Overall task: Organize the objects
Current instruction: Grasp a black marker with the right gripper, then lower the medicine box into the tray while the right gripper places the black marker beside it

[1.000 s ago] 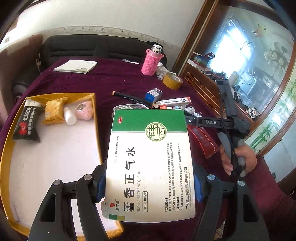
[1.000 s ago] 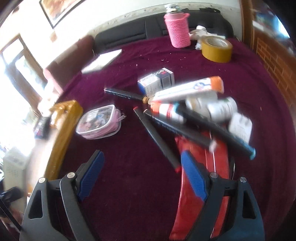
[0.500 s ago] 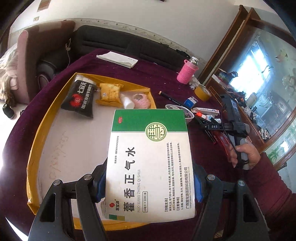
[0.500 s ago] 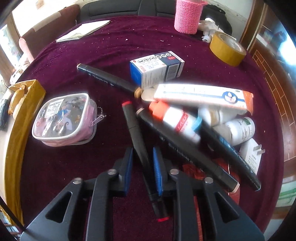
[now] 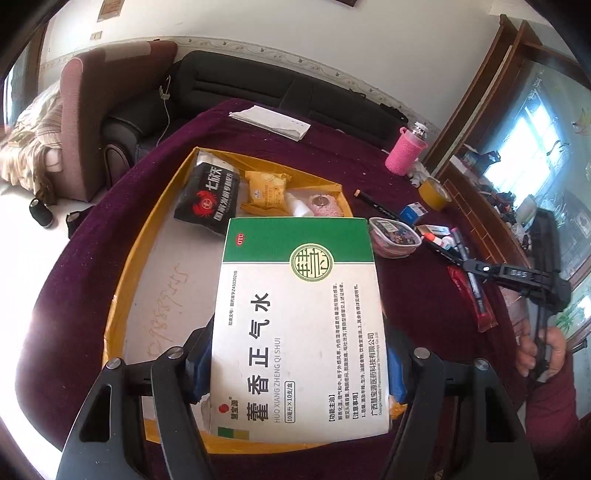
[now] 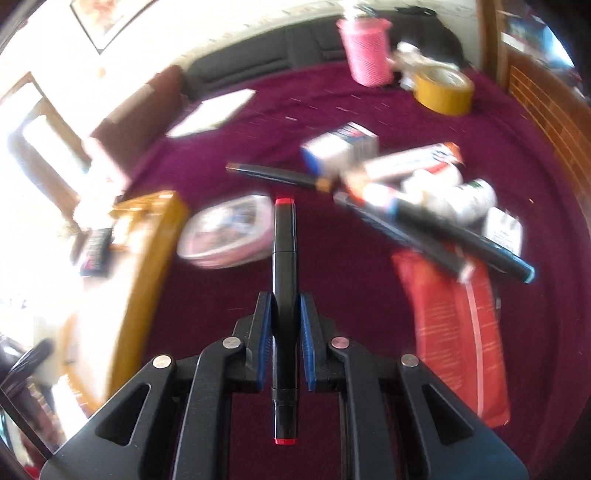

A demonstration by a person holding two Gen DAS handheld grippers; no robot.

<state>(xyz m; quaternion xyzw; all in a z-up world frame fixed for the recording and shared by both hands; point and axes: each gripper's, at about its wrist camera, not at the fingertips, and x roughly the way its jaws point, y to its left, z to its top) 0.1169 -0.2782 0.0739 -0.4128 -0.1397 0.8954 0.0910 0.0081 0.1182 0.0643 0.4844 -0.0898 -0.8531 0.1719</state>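
So the background here: there's a long black leather sofa (image 5: 258, 92) along the white wall, with a brownish-pink upholstered armchair (image 5: 99, 110) next to it at the left end. A thin white cable (image 5: 166, 110) dangles over the sofa's arm. Further left, a striped beige blanket (image 5: 29, 136) is piled up at the picture's edge. A pair of dark slippers (image 5: 40, 212) sits on the pale floor below the armchair. Off to the right there's a brown wooden cabinet frame (image 5: 476, 92) with glass panels catching bright window light. In the right wrist view, blurry, a framed picture (image 6: 107, 18) hangs on the wall.
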